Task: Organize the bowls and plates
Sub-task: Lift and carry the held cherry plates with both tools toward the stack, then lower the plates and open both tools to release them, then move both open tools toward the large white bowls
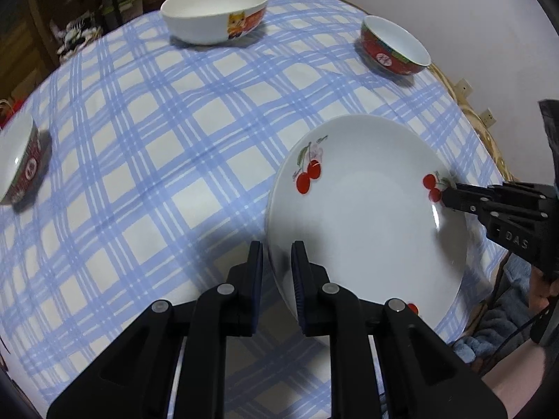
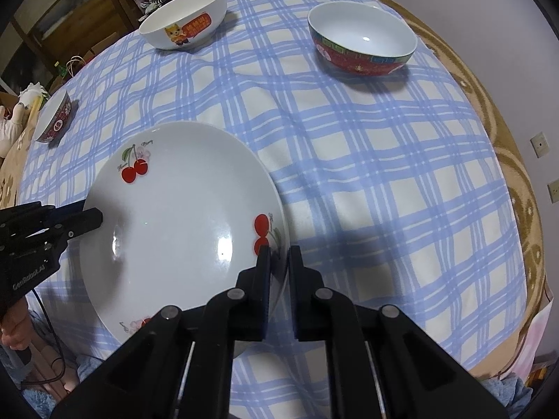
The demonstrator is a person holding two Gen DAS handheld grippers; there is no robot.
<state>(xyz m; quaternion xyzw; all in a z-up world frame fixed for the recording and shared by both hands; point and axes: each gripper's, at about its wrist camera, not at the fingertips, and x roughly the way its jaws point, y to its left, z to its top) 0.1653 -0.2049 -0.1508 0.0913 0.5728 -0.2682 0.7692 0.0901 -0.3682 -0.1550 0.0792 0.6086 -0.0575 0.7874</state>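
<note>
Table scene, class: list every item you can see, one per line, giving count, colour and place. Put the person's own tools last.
Cherry plate: one, white with red cherries, near edge, gripped on opposite rims.
Cartoon bowl: one, white, far side.
Red-patterned bowls: two, white inside; one far right, one at left edge.
Tablecloth: one, blue and white check, covering the table.
Left gripper: black, shut on the plate's rim.
Right gripper: black, shut on the opposite rim.

A white plate (image 2: 181,223) is showing red cherries, the tablecloth (image 2: 367,174) is displaying blue-and-white checks, and a bowl (image 2: 361,43) is wearing a red patterned outside.
</note>
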